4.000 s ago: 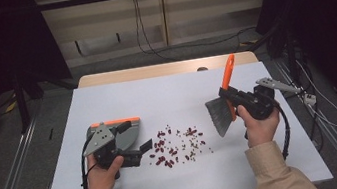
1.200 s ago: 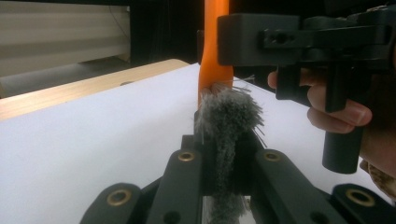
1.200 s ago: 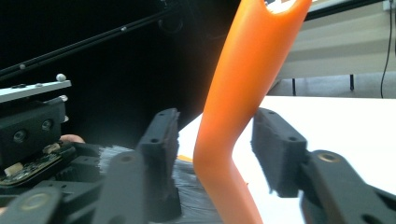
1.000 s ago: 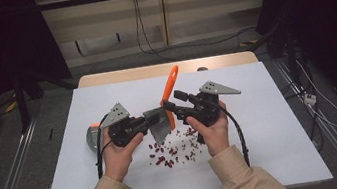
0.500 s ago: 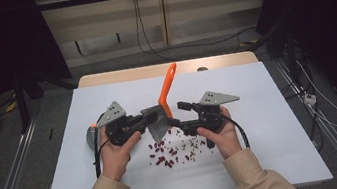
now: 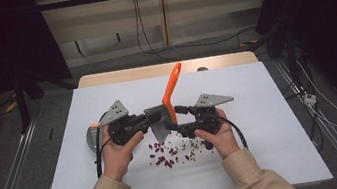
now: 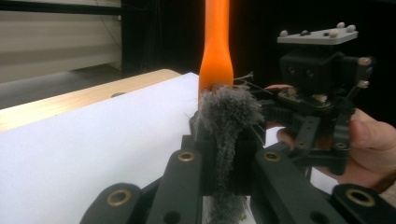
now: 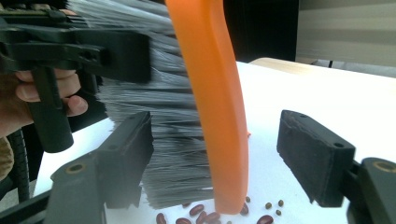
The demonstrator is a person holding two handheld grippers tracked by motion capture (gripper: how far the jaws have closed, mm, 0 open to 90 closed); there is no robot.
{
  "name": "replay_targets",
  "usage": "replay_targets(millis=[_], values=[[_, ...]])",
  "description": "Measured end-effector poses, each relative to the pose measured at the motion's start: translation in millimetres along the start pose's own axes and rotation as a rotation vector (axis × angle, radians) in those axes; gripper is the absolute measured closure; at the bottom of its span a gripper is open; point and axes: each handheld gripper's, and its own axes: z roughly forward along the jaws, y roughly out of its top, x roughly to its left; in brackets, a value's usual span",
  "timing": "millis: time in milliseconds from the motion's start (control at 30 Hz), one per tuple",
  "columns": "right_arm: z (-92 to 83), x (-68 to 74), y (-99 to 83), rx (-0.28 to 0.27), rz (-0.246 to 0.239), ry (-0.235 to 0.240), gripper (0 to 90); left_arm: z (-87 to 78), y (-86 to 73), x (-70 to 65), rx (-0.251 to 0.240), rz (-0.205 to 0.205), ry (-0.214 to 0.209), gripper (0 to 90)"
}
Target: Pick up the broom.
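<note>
At frame centre the left gripper clamped the brush by its bristles; the right gripper stood open astride the handle, having just widened; regripping before sweeping the beans seemed next.

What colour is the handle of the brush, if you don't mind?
Orange, clearest in the right gripper view: the brush handle above grey bristles.

One overhead camera, two riding close on the grippers.

The high view looks forward and down over the white-topped table from its near edge. Each gripper view sits just behind its own black jaws, close up; all three share the orange-handled, grey-bristled brush.
</note>
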Motion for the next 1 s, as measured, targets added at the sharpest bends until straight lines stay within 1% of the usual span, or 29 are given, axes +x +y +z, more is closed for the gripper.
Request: replay_targets(millis=[67,167,233,367,433,533,600,700,733,833,867,933,967,1000], values=[[1.0,-0.8,-0.7,0.001,0.007,0.022,28.4,0.5,0.1,-1.2,-0.002,-0.005,-0.005,85.2],[2.6,0.2,-1.4,0.004,0.001,0.038,28.8,1.2,0.2,-3.0,-0.004,0.002,-0.014,85.2],[3.0,1.2,-1.3,0.002,-0.001,0.04,28.9,1.8,0.3,-3.9,-0.011,-0.003,-0.028,85.2],[2.8,1.1,-1.1,-0.004,-0.001,0.051,29.1,2.6,0.5,-6.1,-0.007,0.005,-0.031,85.2],[3.7,0.8,-1.6,-0.004,0.009,0.066,29.1,3.4,0.3,-7.0,-0.006,0.007,-0.035,85.3],[5.4,1.3,-2.5,-0.001,0.005,0.083,29.7,4.4,-0.1,-7.6,-0.003,0.008,-0.041,85.3],[6.3,2.5,-2.9,0.003,-0.004,0.087,33.0,4.8,-0.6,-7.5,-0.004,0.007,-0.045,85.3],[7.1,1.6,-3.5,-0.001,-0.001,0.103,36.4,4.5,-1.0,-7.4,-0.007,0.002,-0.055,85.4],[7.0,1.0,-3.7,0.002,0.001,0.106,38.9,4.4,-1.0,-7.3,-0.011,0.001,-0.055,85.5],[7.1,-1.5,-4.9,0.003,0.01,0.133,42.1,4.1,-0.9,-6.9,-0.016,-0.005,-0.068,85.7],[7.2,-2.0,-5.3,0.004,0.009,0.136,42.6,4.1,-1.0,-6.9,-0.017,-0.006,-0.069,85.7],[7.1,-2.5,-5.3,0.013,0.005,0.137,46.6,4.0,-1.0,-6.6,-0.018,-0.004,-0.063,85.8],[6.6,-2.4,-5.1,0.014,-0.003,0.13,48.1,3.7,-1.1,-5.9,-0.022,-0.01,-0.07,85.8],[5.9,-2.6,-5.0,0.016,-0.002,0.133,50.8,3.4,-1.1,-5.4,-0.029,-0.017,-0.073,85.9]])
